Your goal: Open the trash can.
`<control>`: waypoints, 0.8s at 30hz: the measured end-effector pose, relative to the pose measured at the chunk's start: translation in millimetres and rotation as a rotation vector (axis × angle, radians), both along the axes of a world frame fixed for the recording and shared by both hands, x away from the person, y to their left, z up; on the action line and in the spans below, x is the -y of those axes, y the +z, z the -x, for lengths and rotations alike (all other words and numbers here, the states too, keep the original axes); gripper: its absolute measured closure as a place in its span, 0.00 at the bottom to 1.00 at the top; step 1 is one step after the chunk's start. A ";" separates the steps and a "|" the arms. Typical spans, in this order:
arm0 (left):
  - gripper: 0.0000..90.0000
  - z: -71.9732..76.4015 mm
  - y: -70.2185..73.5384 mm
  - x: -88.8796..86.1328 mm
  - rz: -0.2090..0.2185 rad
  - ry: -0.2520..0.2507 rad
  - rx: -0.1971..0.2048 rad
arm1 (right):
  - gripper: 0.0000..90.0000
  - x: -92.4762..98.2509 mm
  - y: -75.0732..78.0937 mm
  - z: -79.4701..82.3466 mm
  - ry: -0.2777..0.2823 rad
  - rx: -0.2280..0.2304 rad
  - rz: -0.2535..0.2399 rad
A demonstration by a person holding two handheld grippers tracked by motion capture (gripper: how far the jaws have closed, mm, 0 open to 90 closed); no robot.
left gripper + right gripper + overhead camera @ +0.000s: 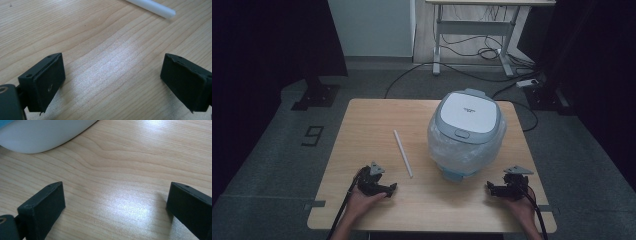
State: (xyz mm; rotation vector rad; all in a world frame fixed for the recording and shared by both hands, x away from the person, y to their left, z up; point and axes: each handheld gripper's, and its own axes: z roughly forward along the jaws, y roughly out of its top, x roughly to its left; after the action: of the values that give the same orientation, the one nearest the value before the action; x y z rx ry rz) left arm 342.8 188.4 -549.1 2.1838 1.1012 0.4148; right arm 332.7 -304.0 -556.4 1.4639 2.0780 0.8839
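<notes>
A white and grey rice cooker with a rounded lid, wrapped around its body in clear plastic film (466, 131), is seen standing on the far right part of the light wooden table (362, 120), its lid closed and its pale blue base showing at the near side. In the right gripper view its white rounded lower wall (42, 135) is seen at the upper left, just beyond the jaws and not touched by them. A thin white plastic rod (402, 153) is laid flat on the table to the left of the cooker, near it but apart, running from the far side toward the near side; its blunt end (160, 9) appears at the top of the left gripper view.

The left gripper (382, 189) is held low over the near left part of the table, close to the near end of the rod. Its jaws are spread wide, with only bare wood between them. The right gripper (496, 189) is held at the near right, just in front of the cooker, and its jaws are likewise released, with nothing grasped.
</notes>
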 end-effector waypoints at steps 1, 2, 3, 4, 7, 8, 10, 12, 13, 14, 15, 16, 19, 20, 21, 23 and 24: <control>0.05 0.0 0.0 0.0 0.000 0.000 0.000 | 0.02 0.2 0.0 0.2 0.000 0.001 0.000; 0.05 -0.1 0.0 0.0 0.000 0.000 0.000 | 0.02 0.1 0.0 0.2 0.000 0.001 0.000; 0.05 -0.1 0.0 0.0 0.000 -0.001 0.000 | 0.02 0.1 0.0 0.2 0.000 0.001 0.000; 0.05 -0.3 0.0 0.0 0.000 -0.001 0.000 | 0.02 0.1 0.0 0.2 0.000 0.001 0.000; 0.05 -0.6 -0.1 0.2 -0.001 -0.002 -0.001 | 0.02 0.1 0.0 0.2 0.000 0.001 0.000; 0.05 -0.7 0.0 0.2 -0.001 -0.002 -0.001 | 0.02 0.1 0.0 0.2 0.000 0.001 0.001; 0.05 -0.7 -0.1 0.2 -0.001 -0.002 -0.001 | 0.02 0.3 0.1 0.3 -0.001 0.002 0.001; 0.05 -0.7 -0.1 0.2 -0.001 -0.002 -0.001 | 0.04 0.7 0.3 0.8 -0.004 0.005 0.000; 0.05 -0.7 -0.1 0.2 -0.001 -0.002 -0.001 | 0.05 1.0 0.4 1.2 -0.003 0.007 0.000; 0.05 -0.7 -0.1 0.2 -0.001 -0.002 -0.001 | 0.06 1.0 0.5 1.7 -0.005 0.010 -0.003; 0.05 -0.7 -0.1 0.2 -0.001 -0.002 -0.001 | 0.07 1.2 0.6 2.0 -0.005 0.011 -0.004; 0.05 -0.7 -0.1 0.2 -0.001 -0.002 -0.001 | 0.08 1.4 0.6 2.3 -0.005 0.013 -0.004; 0.05 -0.8 0.0 0.2 -0.001 -0.003 -0.001 | 0.16 2.8 1.4 4.4 -0.018 0.030 -0.010; 0.05 -0.9 0.0 0.2 -0.001 -0.004 -0.001 | 0.17 3.2 1.5 4.6 -0.022 0.032 -0.009; 0.05 -0.9 0.0 0.2 -0.001 -0.004 -0.001 | 0.18 3.9 1.5 4.7 -0.025 0.035 -0.008; 0.05 -1.0 0.0 0.1 -0.002 -0.005 -0.001 | 0.21 5.5 1.8 5.2 -0.029 0.037 -0.012; 0.05 -1.1 0.0 0.1 -0.002 -0.005 -0.001 | 0.23 6.3 2.0 5.4 -0.031 0.036 -0.015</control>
State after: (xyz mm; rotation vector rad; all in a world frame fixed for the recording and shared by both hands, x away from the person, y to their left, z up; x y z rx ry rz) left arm 343.9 188.3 -549.2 2.1886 1.0959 0.4120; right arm 327.3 -310.3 -554.4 1.4732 2.0221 0.9091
